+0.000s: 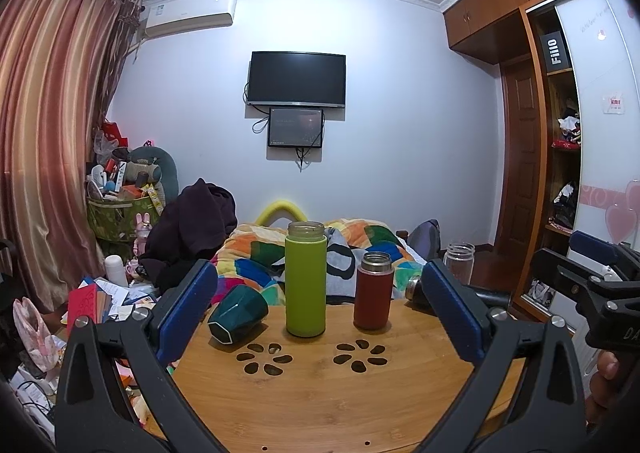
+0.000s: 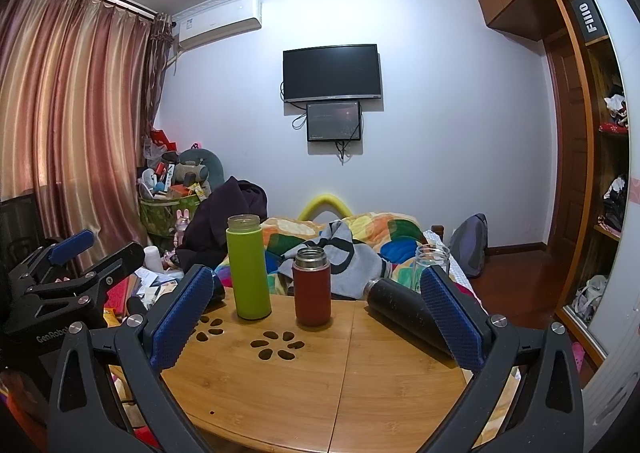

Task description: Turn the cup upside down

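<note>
A dark green faceted cup (image 1: 238, 313) lies on its side at the left of the round wooden table (image 1: 320, 405), its base toward me. A tall green bottle (image 1: 305, 279) (image 2: 248, 268) and a shorter red bottle (image 1: 373, 291) (image 2: 313, 286) stand upright and uncapped. A black bottle (image 2: 404, 307) (image 1: 416, 289) lies on its side at the right. My left gripper (image 1: 320, 321) is open and empty, held above the table's near part. My right gripper (image 2: 316, 317) is open and empty too, further right. In the right wrist view the green cup is mostly hidden behind my left finger.
A clear glass jar (image 1: 460, 261) (image 2: 432, 259) stands beyond the table's right edge. A bed with a colourful quilt (image 1: 360, 249) lies behind the table. Clutter and papers (image 1: 108, 297) fill the floor at left. A wardrobe (image 1: 560, 173) stands at right.
</note>
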Demonstrator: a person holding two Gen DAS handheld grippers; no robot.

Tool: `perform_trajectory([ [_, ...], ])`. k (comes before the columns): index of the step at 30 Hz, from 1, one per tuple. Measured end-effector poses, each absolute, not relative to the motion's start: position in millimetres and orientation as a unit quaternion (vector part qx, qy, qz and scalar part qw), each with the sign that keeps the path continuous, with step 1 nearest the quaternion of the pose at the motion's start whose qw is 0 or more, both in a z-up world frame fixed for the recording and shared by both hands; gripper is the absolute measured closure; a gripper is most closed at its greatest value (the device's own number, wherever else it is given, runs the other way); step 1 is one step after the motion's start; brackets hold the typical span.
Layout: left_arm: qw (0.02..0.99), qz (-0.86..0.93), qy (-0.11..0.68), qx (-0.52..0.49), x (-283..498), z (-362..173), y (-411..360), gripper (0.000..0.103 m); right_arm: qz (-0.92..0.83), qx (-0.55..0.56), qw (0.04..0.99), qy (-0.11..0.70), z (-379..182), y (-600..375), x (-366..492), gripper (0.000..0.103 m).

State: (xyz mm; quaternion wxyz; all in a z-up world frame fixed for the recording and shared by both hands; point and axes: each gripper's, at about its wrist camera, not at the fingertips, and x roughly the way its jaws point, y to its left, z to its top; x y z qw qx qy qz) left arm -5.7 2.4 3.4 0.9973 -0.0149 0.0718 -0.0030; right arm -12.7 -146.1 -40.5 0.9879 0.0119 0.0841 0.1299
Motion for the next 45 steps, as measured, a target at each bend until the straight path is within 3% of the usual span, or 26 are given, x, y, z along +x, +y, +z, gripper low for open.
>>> perform_trajectory([
  [45, 0.997, -0.004, 0.080, -0.010, -2, 4, 7, 0.000, 0.132, 0.005, 0.986, 0.098, -43, -149, 1, 0.000],
])
